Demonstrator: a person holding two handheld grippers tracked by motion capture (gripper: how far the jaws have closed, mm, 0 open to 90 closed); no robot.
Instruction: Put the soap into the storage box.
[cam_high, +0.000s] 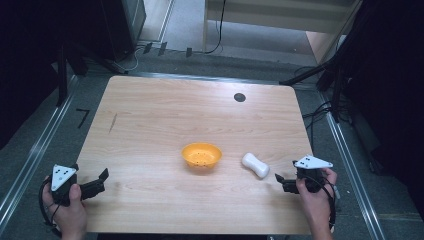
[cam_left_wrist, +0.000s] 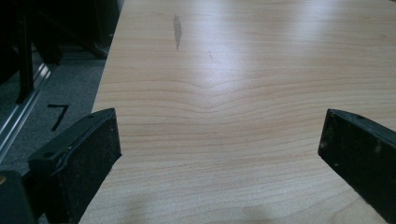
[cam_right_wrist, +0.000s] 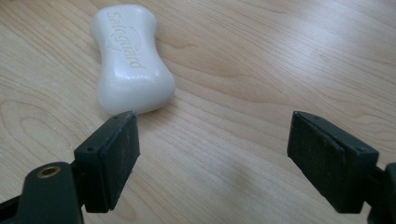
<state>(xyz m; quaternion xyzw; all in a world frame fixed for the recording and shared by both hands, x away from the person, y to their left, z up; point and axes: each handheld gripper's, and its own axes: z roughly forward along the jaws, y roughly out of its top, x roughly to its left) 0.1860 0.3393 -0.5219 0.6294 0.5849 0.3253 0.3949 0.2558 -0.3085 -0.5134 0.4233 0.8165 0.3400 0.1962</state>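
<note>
Soap bar (cam_right_wrist: 133, 58) just beyond right gripper (cam_right_wrist: 212, 140), fingers (cam_right_wrist: 112, 161) wide, empty, low over table (cam_high: 150, 125).

Bright overhead light, soft glare on the pale table (cam_left_wrist: 243, 88), dark surroundings, slightly soft close-up focus.
</note>
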